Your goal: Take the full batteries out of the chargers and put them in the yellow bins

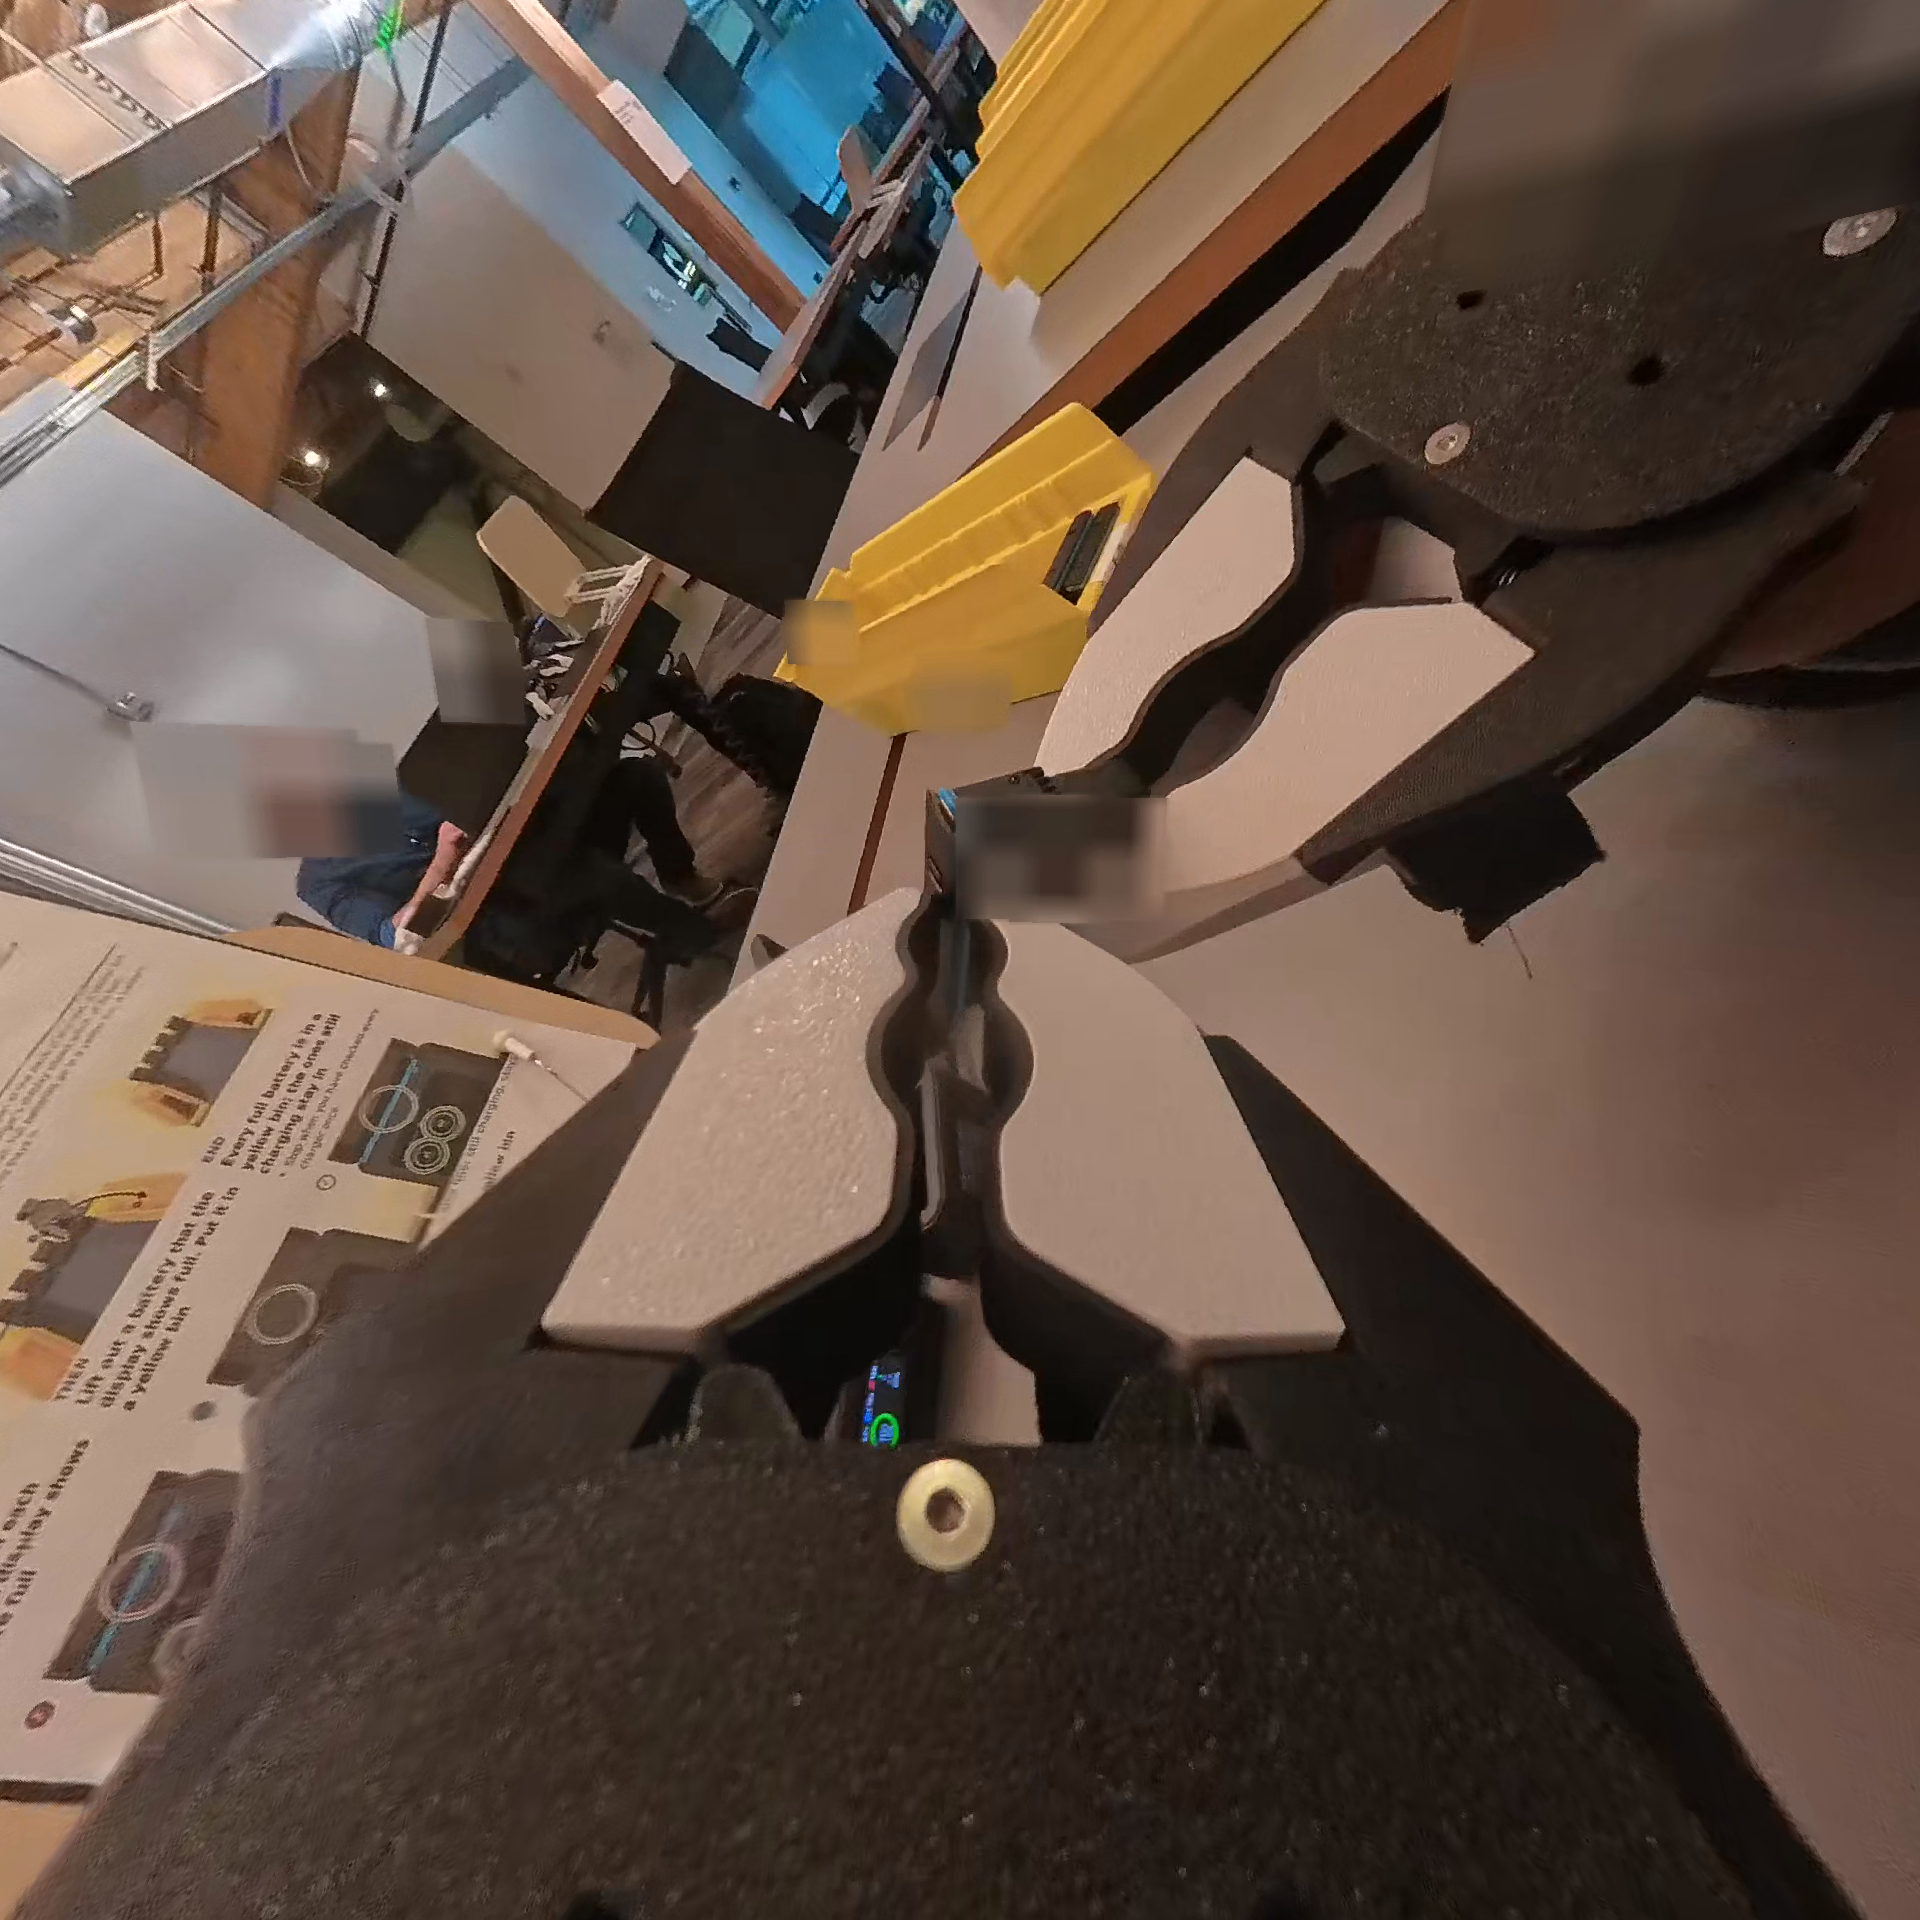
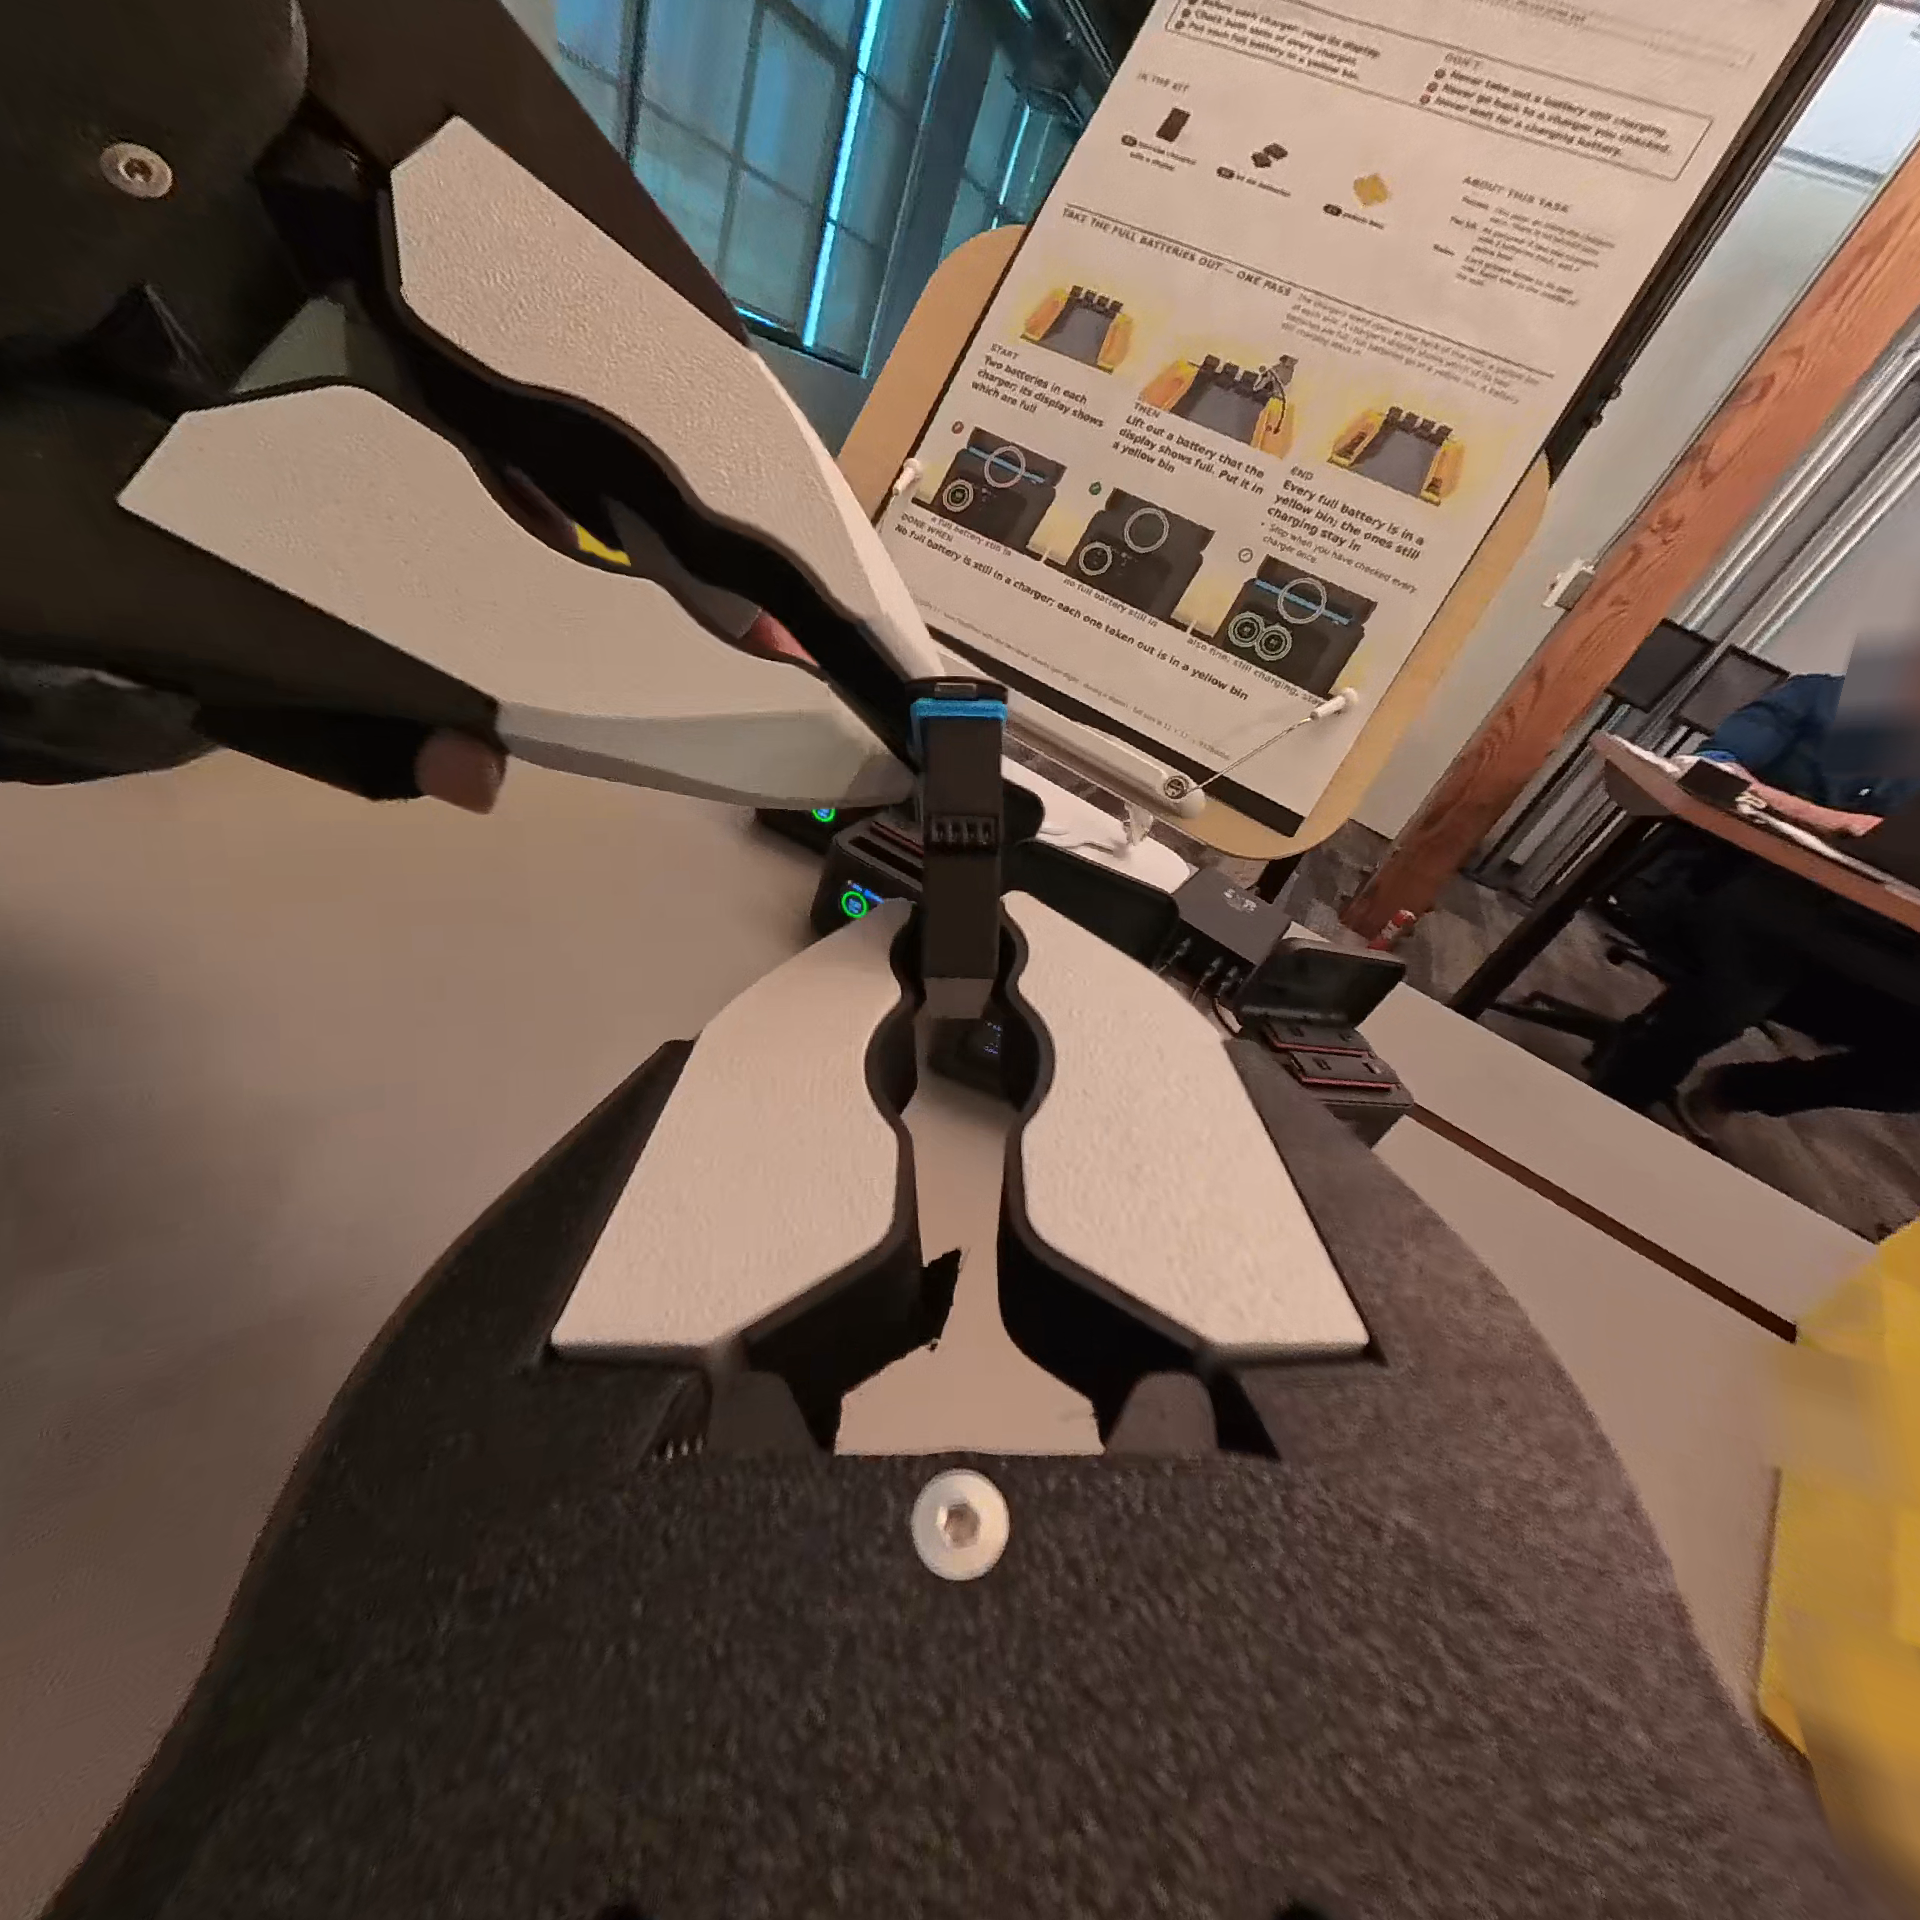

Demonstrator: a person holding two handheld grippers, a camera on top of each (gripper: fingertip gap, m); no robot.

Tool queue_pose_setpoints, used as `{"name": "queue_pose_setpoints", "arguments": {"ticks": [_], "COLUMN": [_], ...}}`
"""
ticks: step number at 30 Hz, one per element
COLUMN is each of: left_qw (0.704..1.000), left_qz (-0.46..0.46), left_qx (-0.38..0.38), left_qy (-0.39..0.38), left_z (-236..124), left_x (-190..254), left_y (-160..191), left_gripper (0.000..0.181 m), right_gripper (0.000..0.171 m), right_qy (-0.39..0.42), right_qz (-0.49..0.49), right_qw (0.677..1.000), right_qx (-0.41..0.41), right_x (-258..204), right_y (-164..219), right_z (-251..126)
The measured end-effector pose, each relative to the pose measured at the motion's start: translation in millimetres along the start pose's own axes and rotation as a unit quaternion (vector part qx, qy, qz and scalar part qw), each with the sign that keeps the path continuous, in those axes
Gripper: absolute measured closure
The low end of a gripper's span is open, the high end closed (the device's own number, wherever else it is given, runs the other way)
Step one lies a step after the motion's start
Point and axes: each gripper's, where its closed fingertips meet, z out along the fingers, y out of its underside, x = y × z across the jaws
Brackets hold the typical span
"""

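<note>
Battery (image 2: 961, 831) held upright above chargers (image 2: 883, 883), pinched at both ends: left hand-held gripper (image 2: 904, 748) clamping its blue top, right hand-held gripper (image 2: 961, 977) its base. Opposing pulls could twist it loose onto counter (image 2: 312, 987).

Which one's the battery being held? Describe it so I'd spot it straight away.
Find the big instruction poster. Below it sit black chargers with green lights; just above them, left tongs and right tongs hold a slim black battery upright. Only it has a blue end.
</note>
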Motion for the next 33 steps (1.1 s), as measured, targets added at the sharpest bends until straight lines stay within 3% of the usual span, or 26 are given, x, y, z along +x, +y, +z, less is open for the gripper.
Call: {"name": "queue_pose_setpoints", "arguments": {"ticks": [3,6,9,14,17,19,25,30,33], "left_qw": [0.998,0.972,0.918,0.847,0.844,0.864,0.943,0.969,0.964], "left_qz": [-0.061,-0.221,-0.362,-0.445,-0.402,-0.339,-0.104,0.009,0.009], "left_qx": [0.029,0.056,0.108,0.182,0.222,0.227,0.191,0.117,0.091], "left_qy": [0.006,0.060,0.123,0.228,0.277,0.295,0.253,0.216,0.249], "left_z": [-5.2,-9.9,-19.4,-35.0,-47.1,-54.6,-67.0,-61.2,-58.3], "left_x": [-4.5,-6.9,-12.2,-6.0,6.3,18.4,39.3,54.5,75.4], "left_y": [-3.5,-1.0,-4.1,-19.1,-30.4,-34.4,-43.8,-33.1,-27.2], "left_gripper": [0.166,0.152,0.148,0.152,0.154,0.153,0.143,0.123,0.110], "right_gripper": [0.161,0.161,0.160,0.161,0.160,0.161,0.161,0.161,0.161], "right_qy": [-0.036,-0.125,-0.234,-0.411,-0.496,-0.538,-0.614,-0.647,-0.651], "right_qz": [0.043,0.153,0.270,0.426,0.480,0.476,0.439,0.414,0.393], "right_qw": [0.998,0.979,0.930,0.800,0.718,0.691,0.654,0.640,0.649], "right_qx": [0.017,0.055,0.087,0.097,0.087,0.077,0.053,0.017,-0.018], "right_x": [-1.9,-7.6,-12.1,-27.3,-37.4,-46.4,-66.4,-82.2,-95.1], "right_y": [-4.6,-18.0,-31.4,-45.7,-49.4,-49.9,-47.7,-40.6,-30.3], "right_z": [-2.5,-9.3,-19.4,-37.6,-49.1,-57.9,-78.8,-87.9,-87.9]}}
